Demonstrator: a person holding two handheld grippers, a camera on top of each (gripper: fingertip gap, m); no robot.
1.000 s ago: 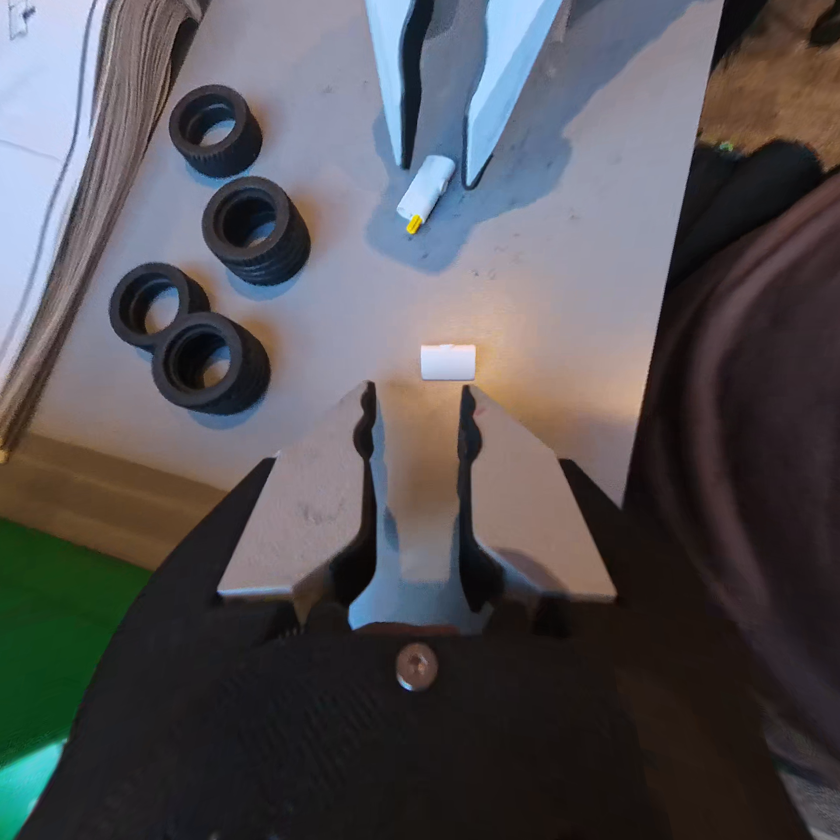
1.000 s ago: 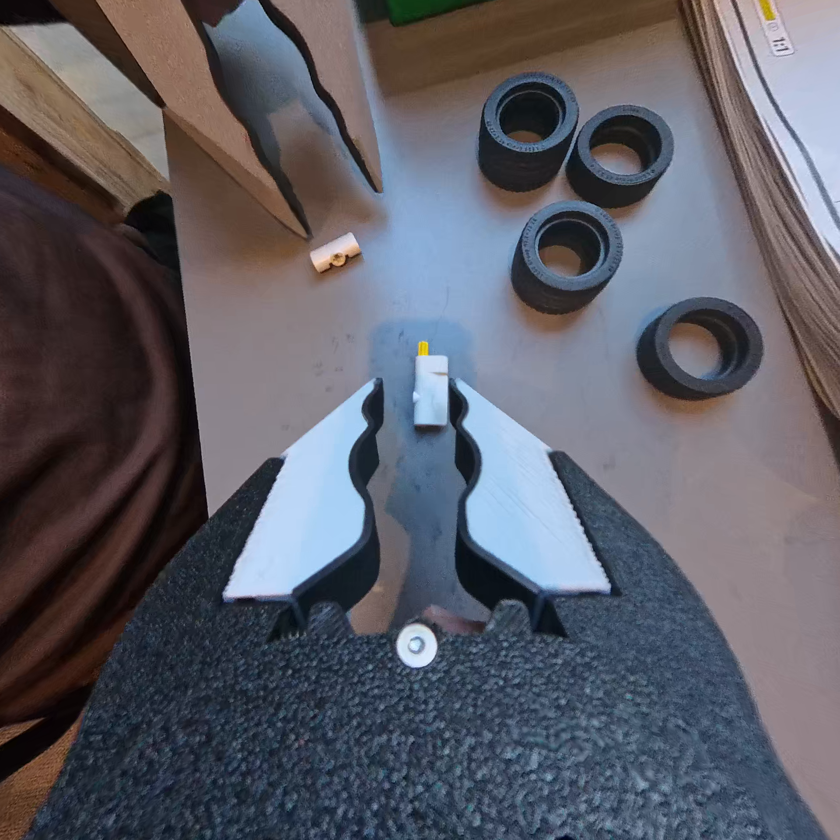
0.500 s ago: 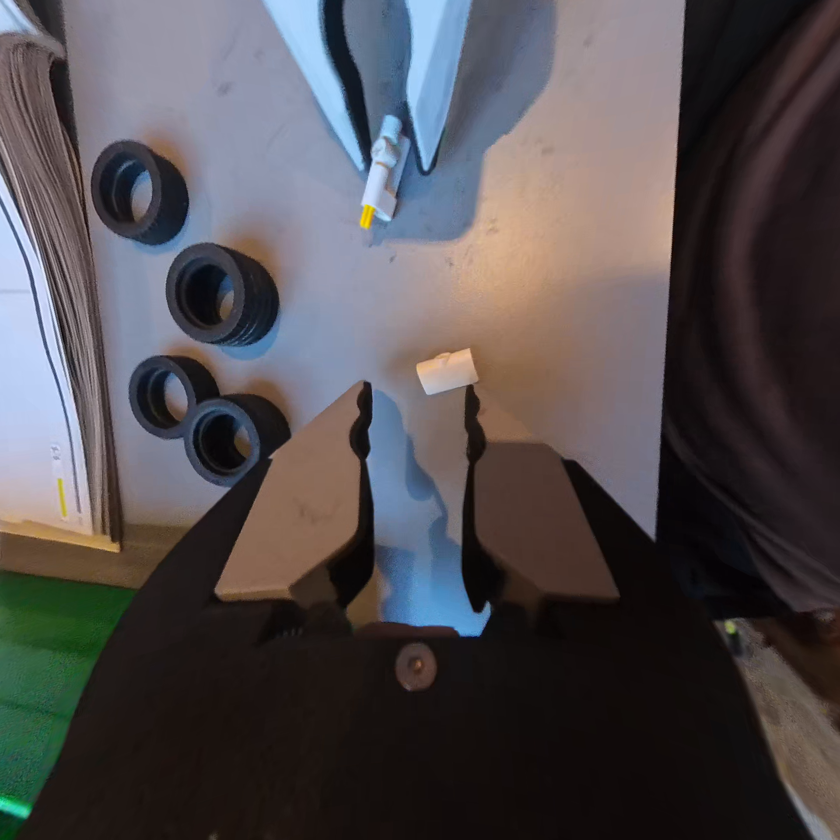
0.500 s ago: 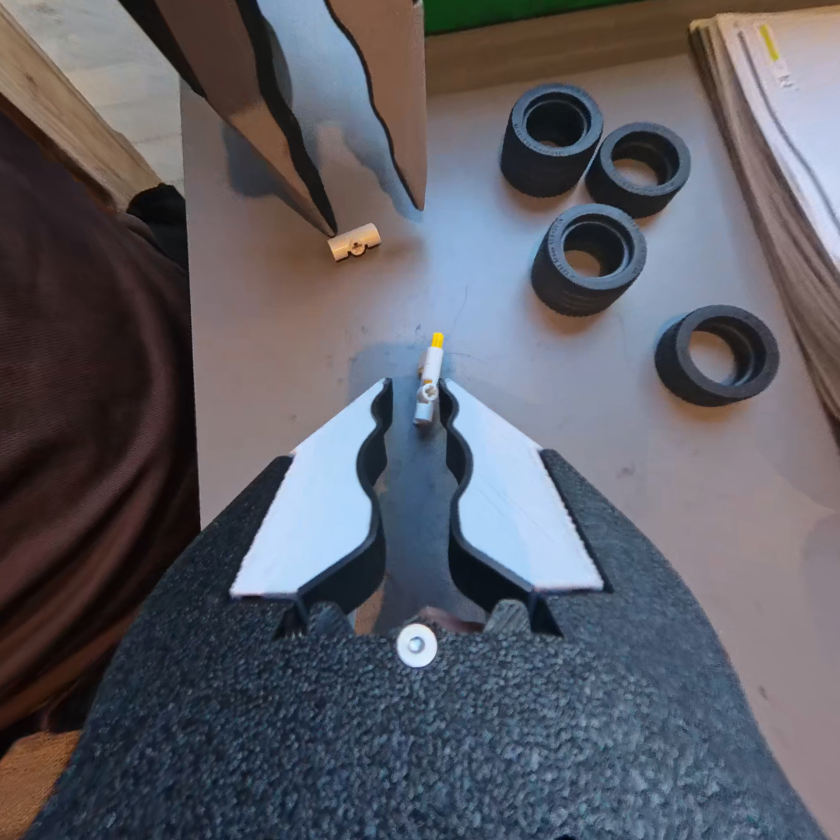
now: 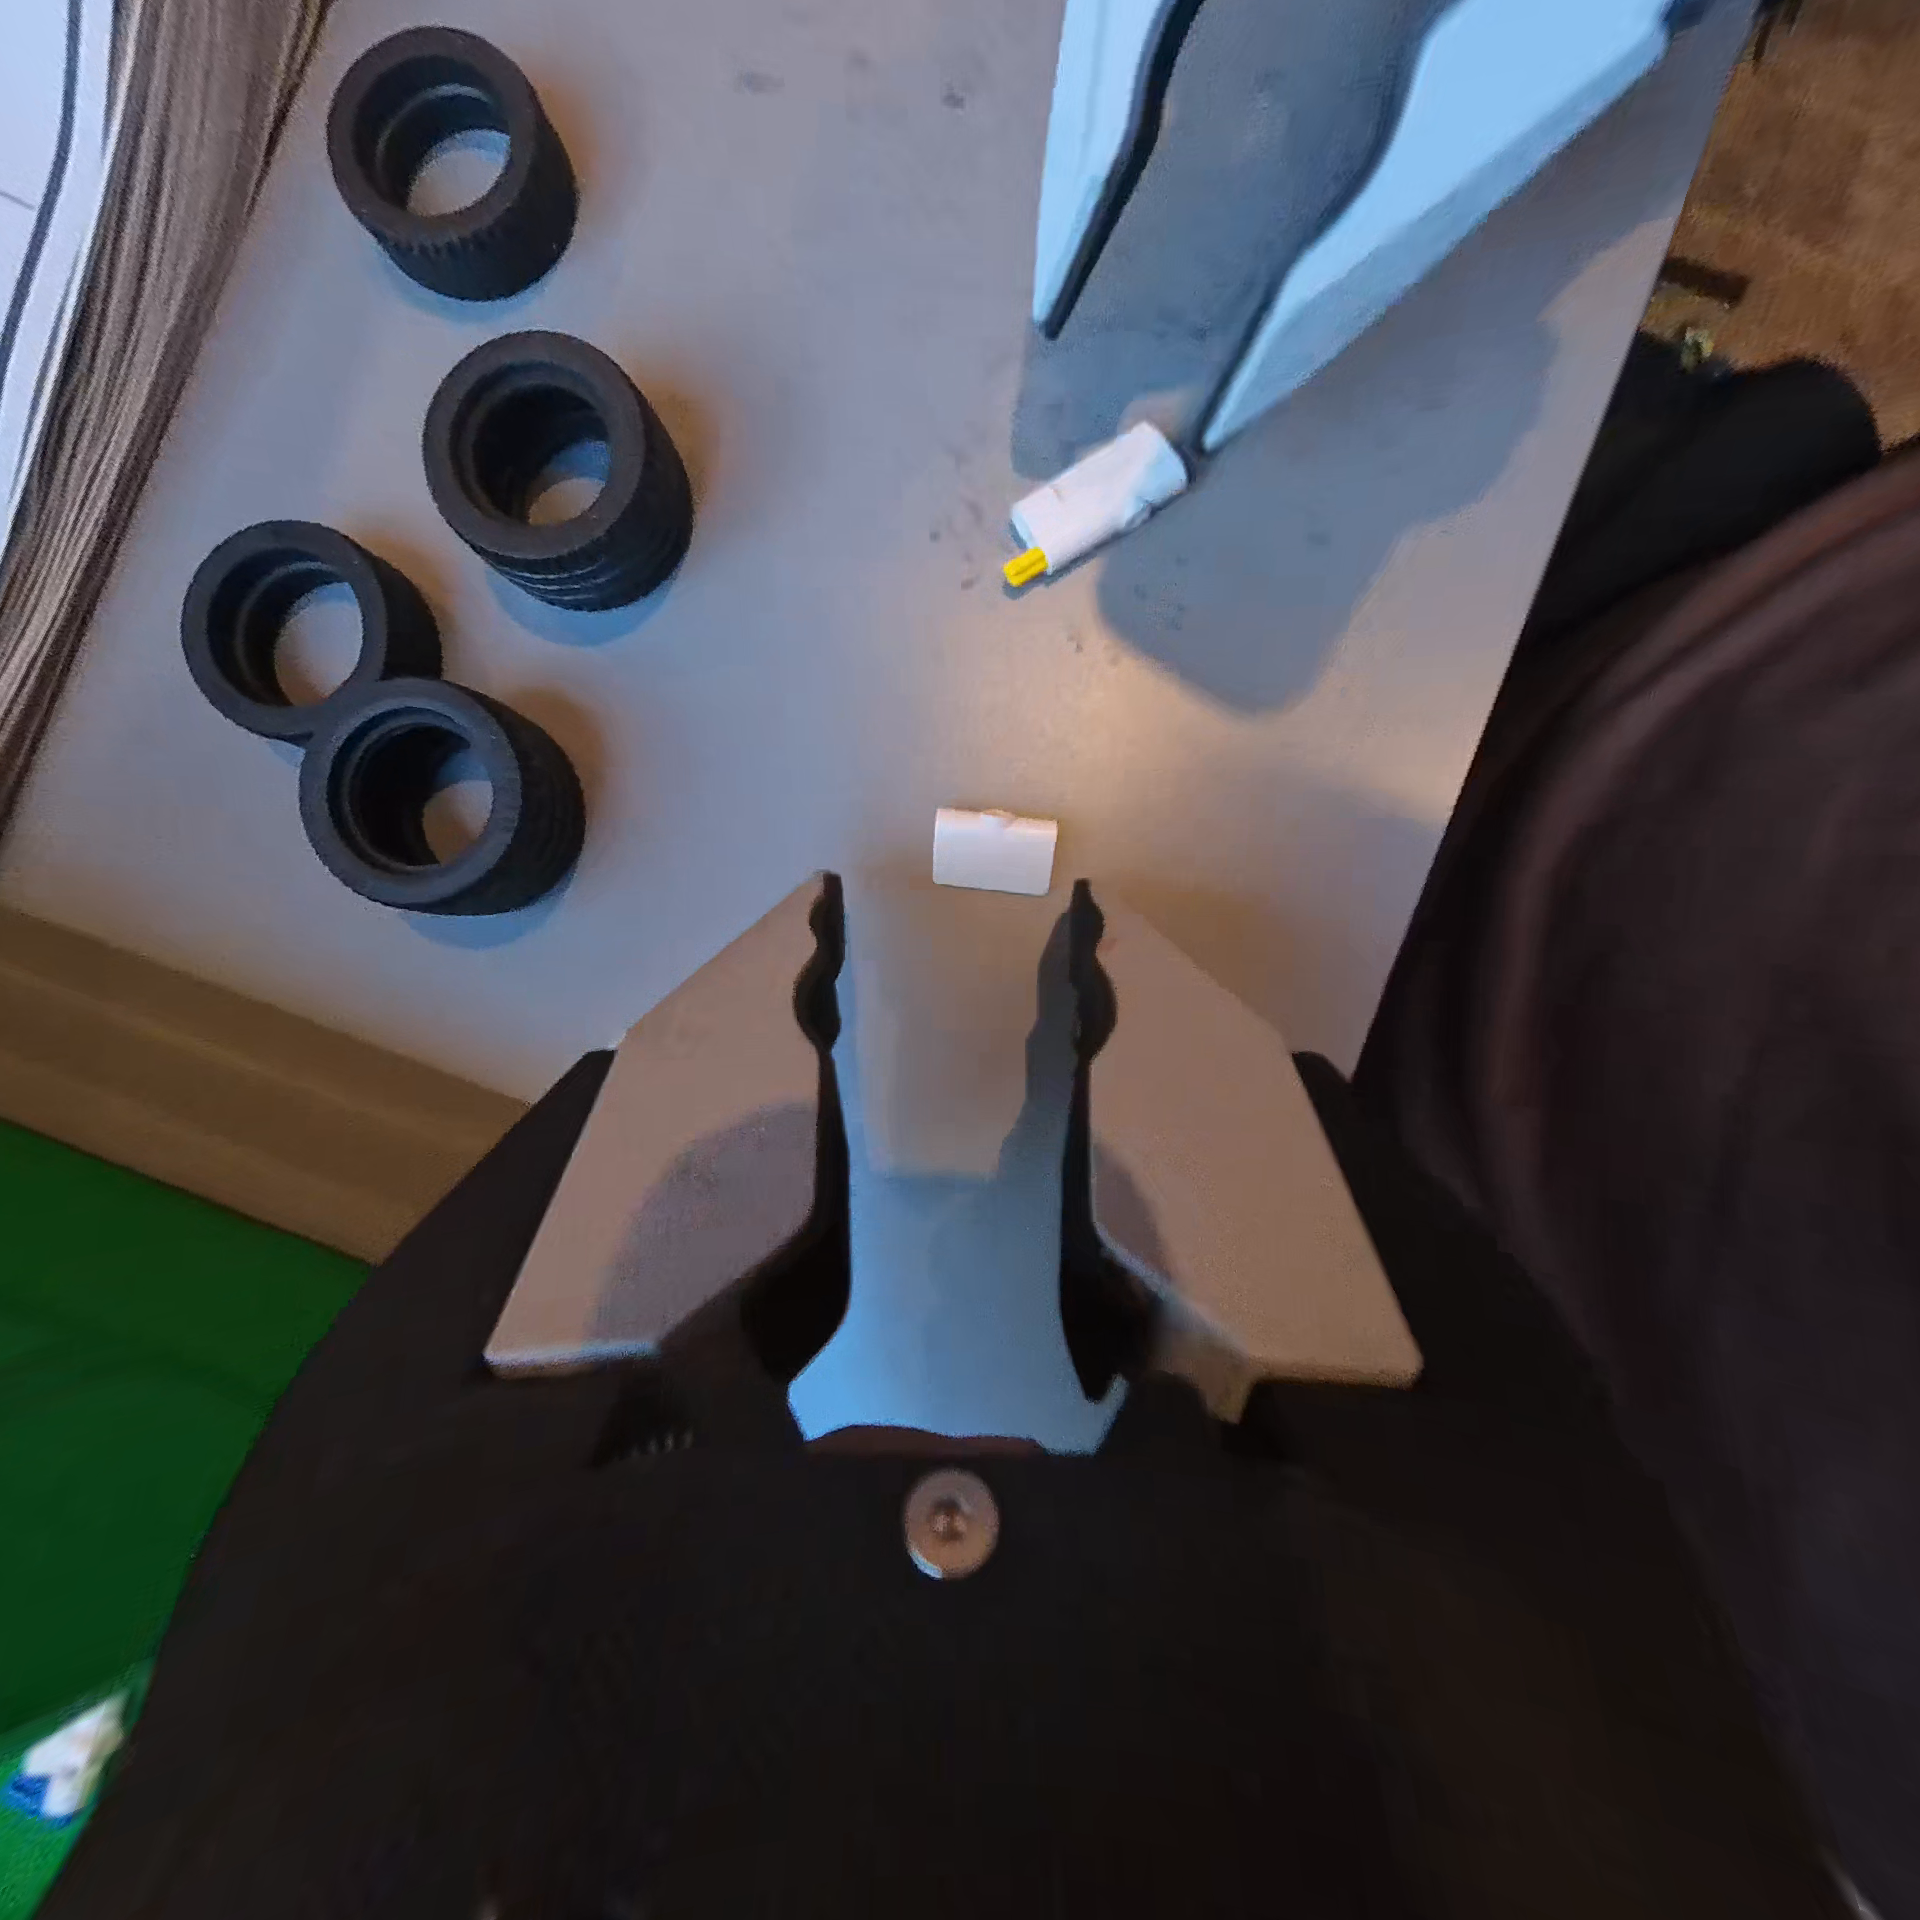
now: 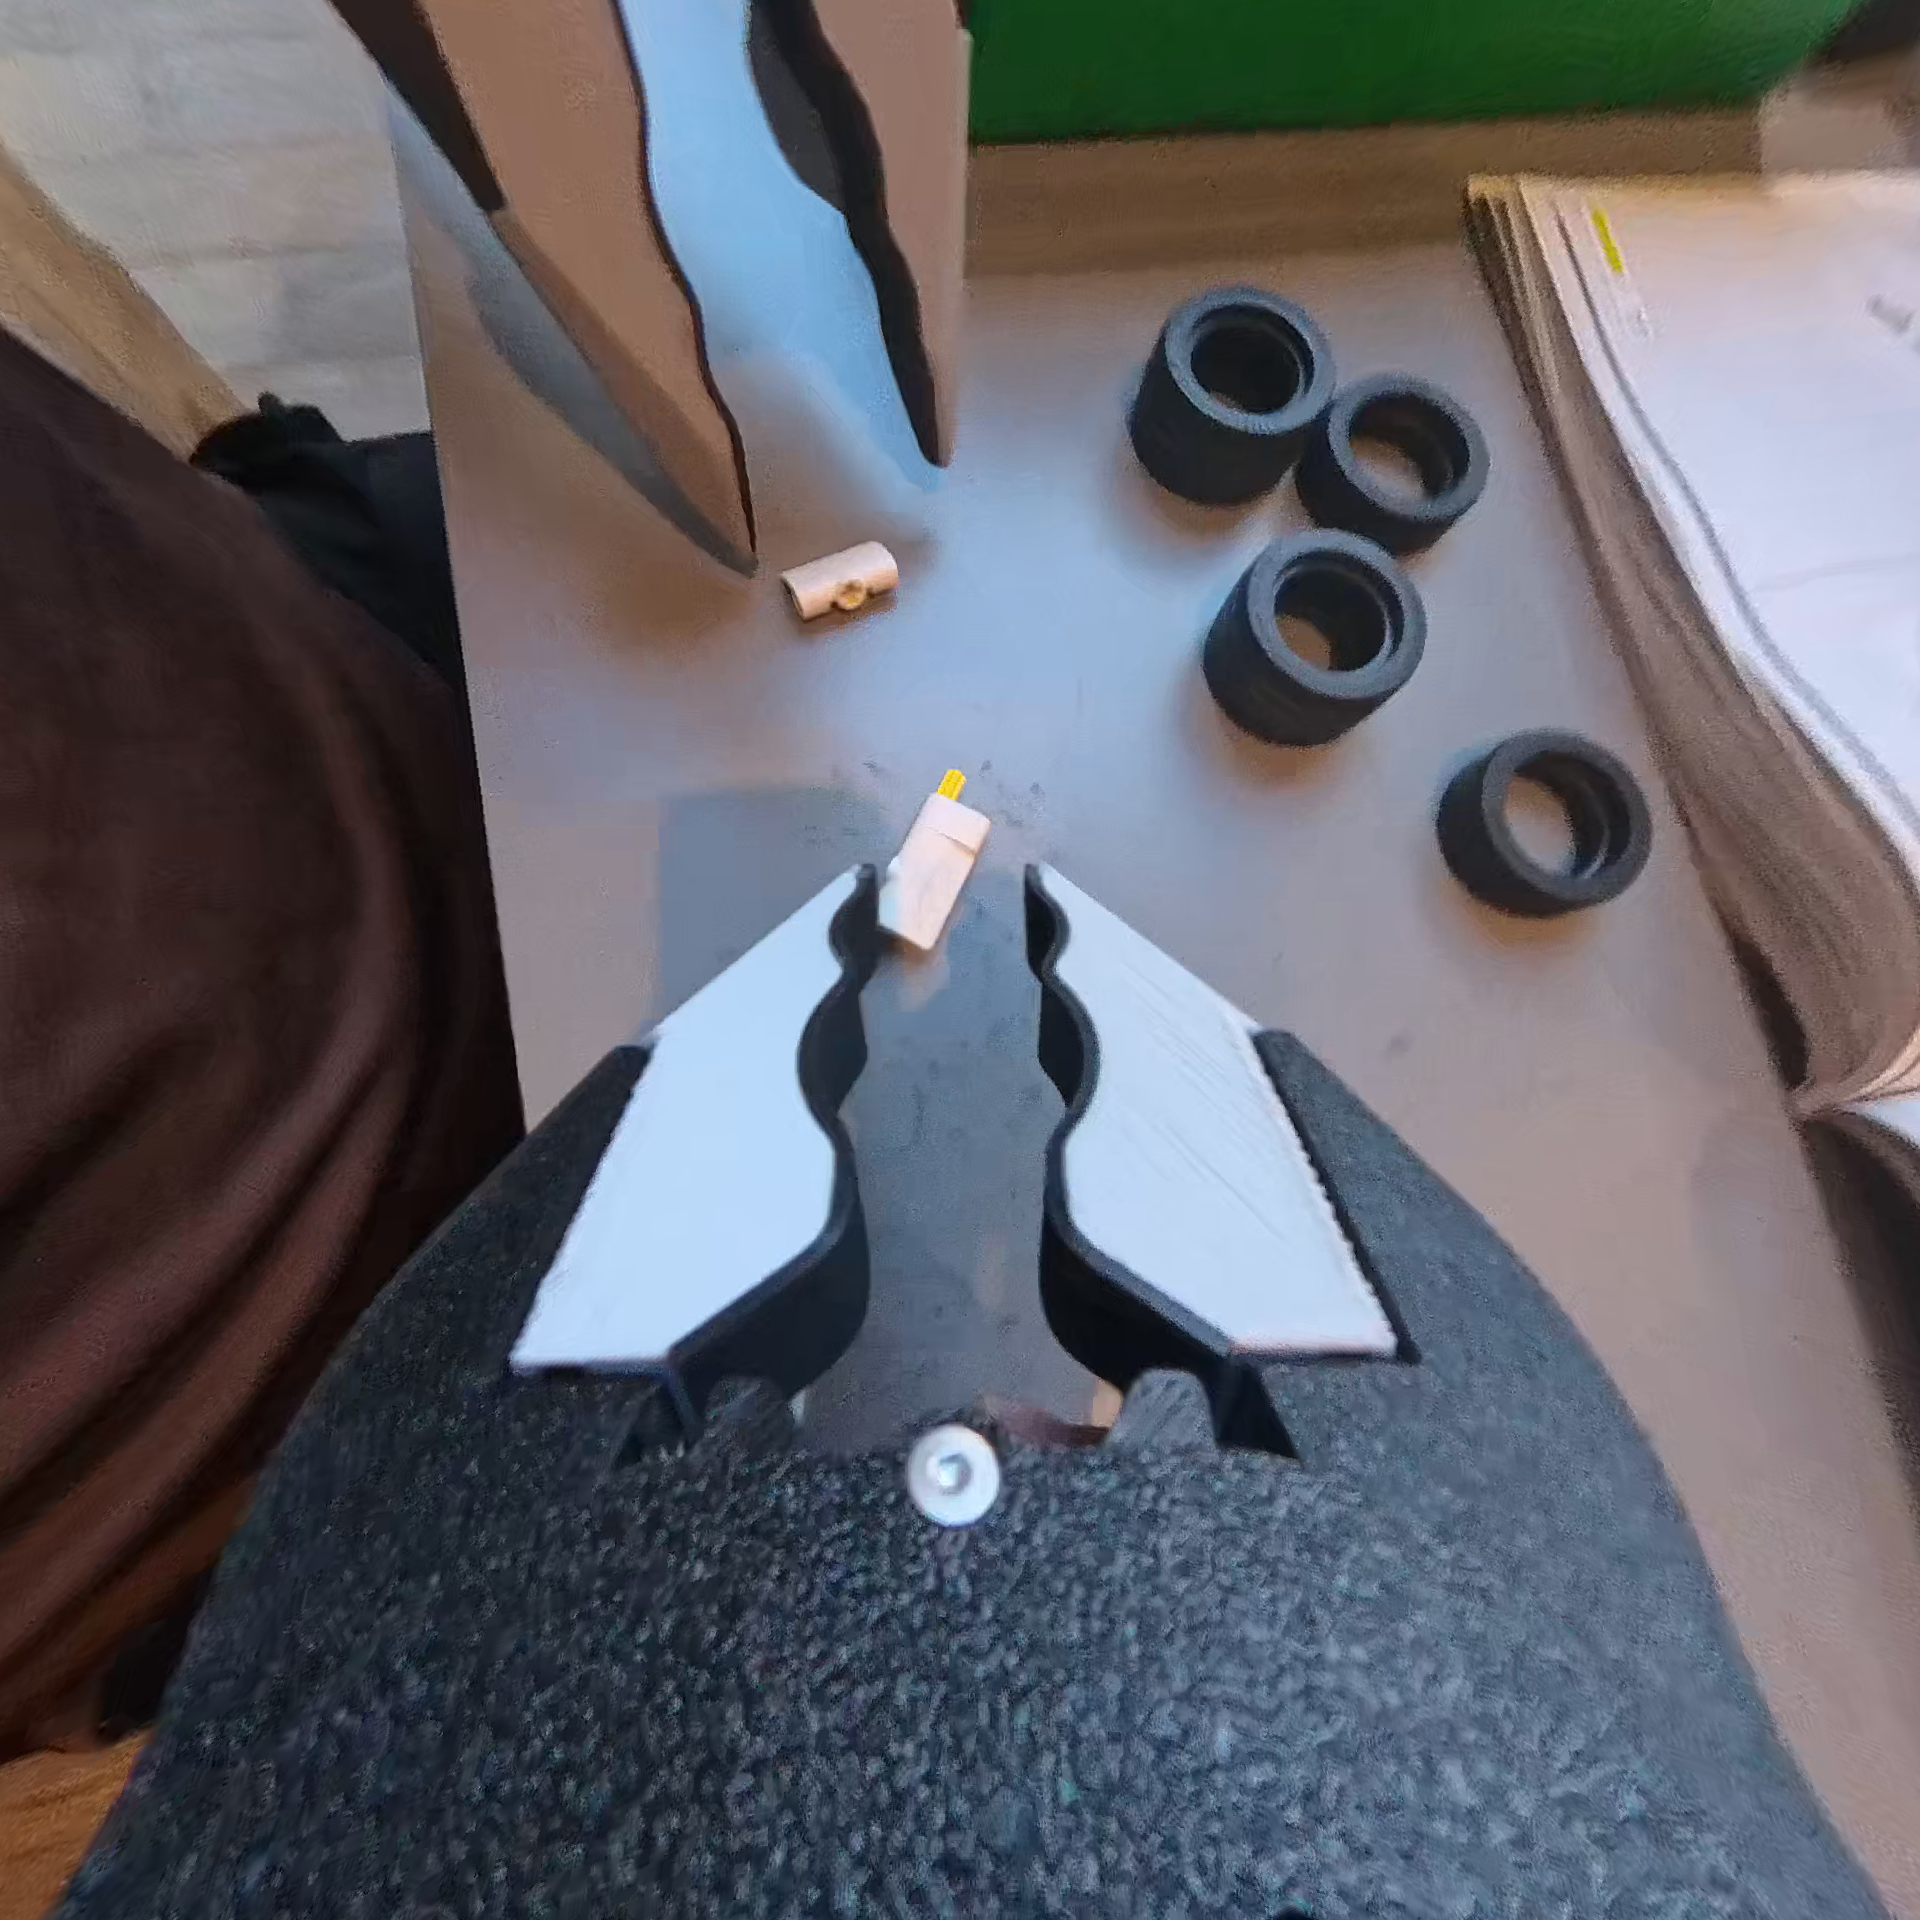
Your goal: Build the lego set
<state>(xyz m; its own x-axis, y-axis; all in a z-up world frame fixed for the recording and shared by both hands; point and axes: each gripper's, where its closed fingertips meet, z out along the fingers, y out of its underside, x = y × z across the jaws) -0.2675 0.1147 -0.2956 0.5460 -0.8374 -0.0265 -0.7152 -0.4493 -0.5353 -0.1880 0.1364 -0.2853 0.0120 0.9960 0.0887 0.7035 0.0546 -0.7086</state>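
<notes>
A small white connector (image 5: 995, 850) lies on the grey table (image 5: 831, 312), just ahead of my open, empty left gripper (image 5: 954, 904). A white piece with a yellow axle end (image 6: 935, 873) lies slanted on the table between the tips of my open right gripper (image 6: 945, 878), touching its left finger. In the left wrist view this piece (image 5: 1096, 497) lies at one tip of the right gripper (image 5: 1132, 384). The right wrist view shows the left gripper (image 6: 840, 514) over the connector (image 6: 840, 580). Several black tyres (image 5: 556, 473) (image 6: 1314, 639) stand to the side.
A thick stack of booklets (image 6: 1714, 520) lies beside the tyres and also shows in the left wrist view (image 5: 104, 208). A green surface (image 6: 1351, 52) lies beyond the table's far edge. A person's dark brown clothing (image 6: 208, 831) borders the table's other side. Spacing between my two grippers at the tips: around 9 cm.
My right gripper has opened wider, and the white piece with the yellow axle now lies slanted against its left finger. My left gripper stays open at the connector, slightly turned.
</notes>
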